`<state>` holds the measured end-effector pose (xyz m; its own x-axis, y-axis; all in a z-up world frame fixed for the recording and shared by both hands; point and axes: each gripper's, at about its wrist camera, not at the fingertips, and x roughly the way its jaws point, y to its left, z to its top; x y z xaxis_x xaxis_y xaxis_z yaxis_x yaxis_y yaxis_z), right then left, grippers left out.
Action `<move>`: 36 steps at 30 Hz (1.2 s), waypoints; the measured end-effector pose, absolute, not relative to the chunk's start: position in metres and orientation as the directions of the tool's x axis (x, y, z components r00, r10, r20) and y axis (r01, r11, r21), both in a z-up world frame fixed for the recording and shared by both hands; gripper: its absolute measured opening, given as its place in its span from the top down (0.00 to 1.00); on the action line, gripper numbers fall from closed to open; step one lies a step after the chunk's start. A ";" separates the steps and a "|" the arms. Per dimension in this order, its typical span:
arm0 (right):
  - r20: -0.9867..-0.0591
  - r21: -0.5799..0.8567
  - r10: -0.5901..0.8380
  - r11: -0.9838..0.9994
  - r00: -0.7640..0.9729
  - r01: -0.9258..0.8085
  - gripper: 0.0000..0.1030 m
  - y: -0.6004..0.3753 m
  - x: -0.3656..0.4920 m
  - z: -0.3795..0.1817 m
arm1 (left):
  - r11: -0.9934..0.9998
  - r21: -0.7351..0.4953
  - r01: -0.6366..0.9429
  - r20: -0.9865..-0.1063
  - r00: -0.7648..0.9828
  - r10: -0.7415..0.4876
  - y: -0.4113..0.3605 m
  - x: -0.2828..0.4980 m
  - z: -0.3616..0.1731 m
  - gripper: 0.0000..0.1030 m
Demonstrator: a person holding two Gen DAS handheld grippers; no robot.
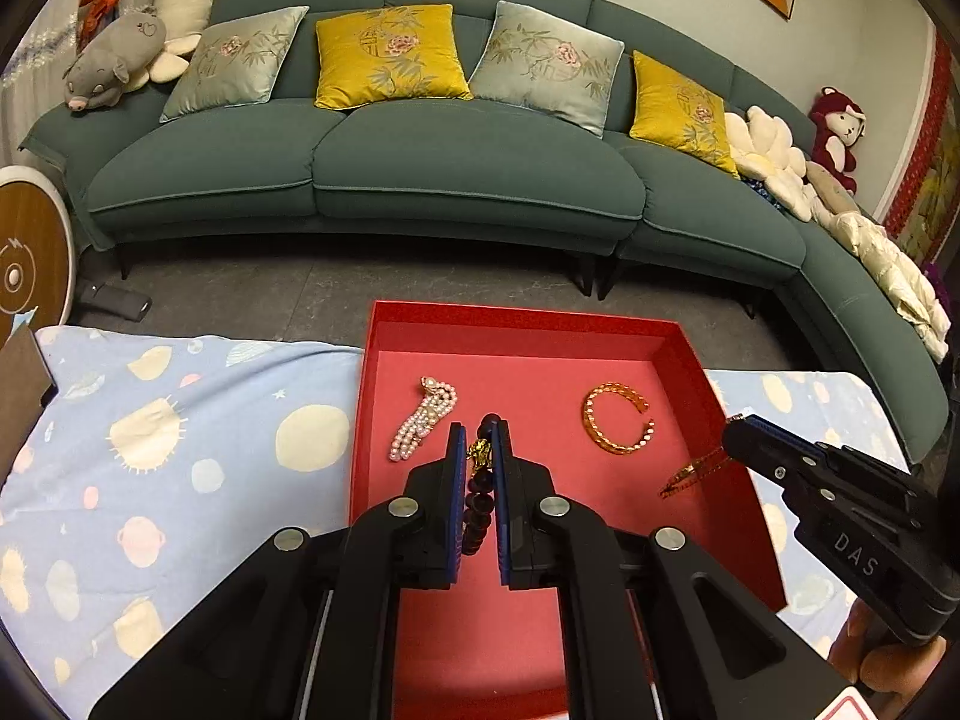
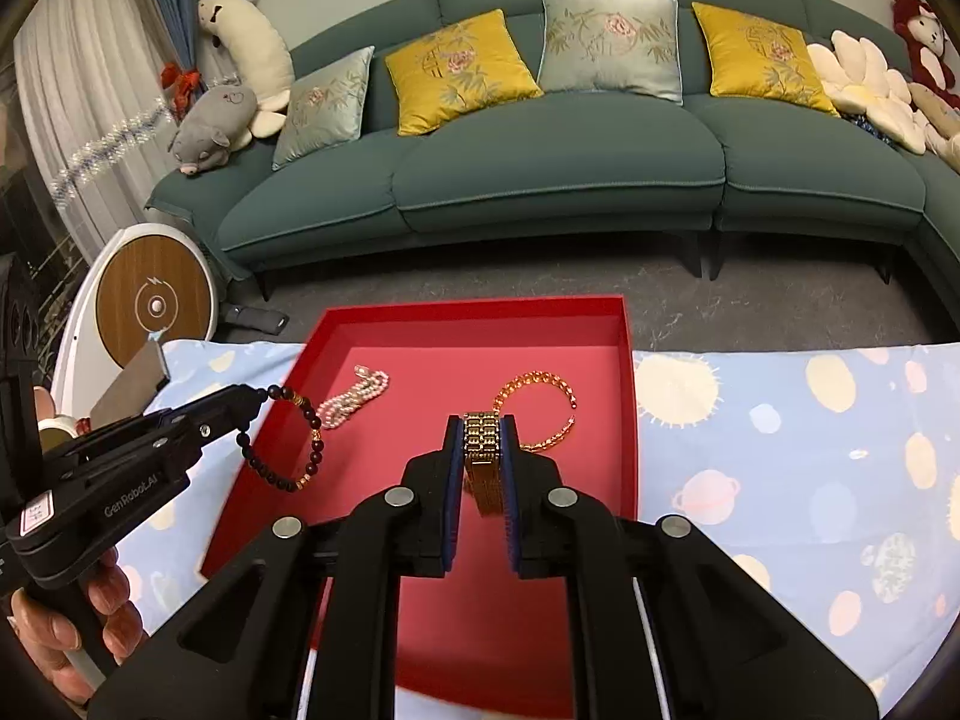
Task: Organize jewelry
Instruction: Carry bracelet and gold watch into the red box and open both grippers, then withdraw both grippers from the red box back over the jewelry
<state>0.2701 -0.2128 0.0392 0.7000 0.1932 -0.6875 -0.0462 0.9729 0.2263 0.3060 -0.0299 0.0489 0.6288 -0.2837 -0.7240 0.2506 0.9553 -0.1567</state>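
Two pieces already lie in the red tray: a pearl strand at about ten o'clock on its floor and an open gold bangle at about two o'clock. Two more are in the air above the tray. The left gripper is clamped on a dark bead bracelet, which in the right wrist view hangs as a loop from its tips over the tray's nine o'clock wall. The right gripper is clamped on a gold link band, held over the tray's middle just short of the bangle. By my reckoning the job is about half done: both carried pieces have yet to be set down on the bare floor toward six o'clock. The tray's near edge is hidden under the gripper bodies, so nothing tells whether more jewelry lies there. The band's lower end is blurred, and I cannot tell if it is a watch or a plain bracelet. The cloth at three o'clock shows no further pieces.
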 end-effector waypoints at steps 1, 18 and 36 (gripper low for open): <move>-0.693 0.222 0.190 0.974 0.695 -0.044 0.89 -0.213 0.273 0.033 | 0.957 -0.158 0.243 -0.730 0.623 -0.279 -0.029 0.310 0.043 0.94; -0.654 0.155 0.145 0.986 0.742 -0.056 0.56 -0.248 0.157 0.083 | 0.953 -0.248 0.172 -0.721 0.625 -0.300 0.035 0.229 0.066 0.65; -0.757 0.137 0.163 0.986 0.633 -0.090 0.55 -0.226 0.028 0.023 | 0.968 -0.155 0.196 -0.803 0.546 -0.239 0.036 0.091 0.019 0.55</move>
<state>0.0280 -0.2261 0.0230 0.6331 0.1633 -0.7567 -0.0905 0.9864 0.1372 0.0908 0.0361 0.0193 0.5462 -0.2390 -0.8028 0.1962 0.9683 -0.1547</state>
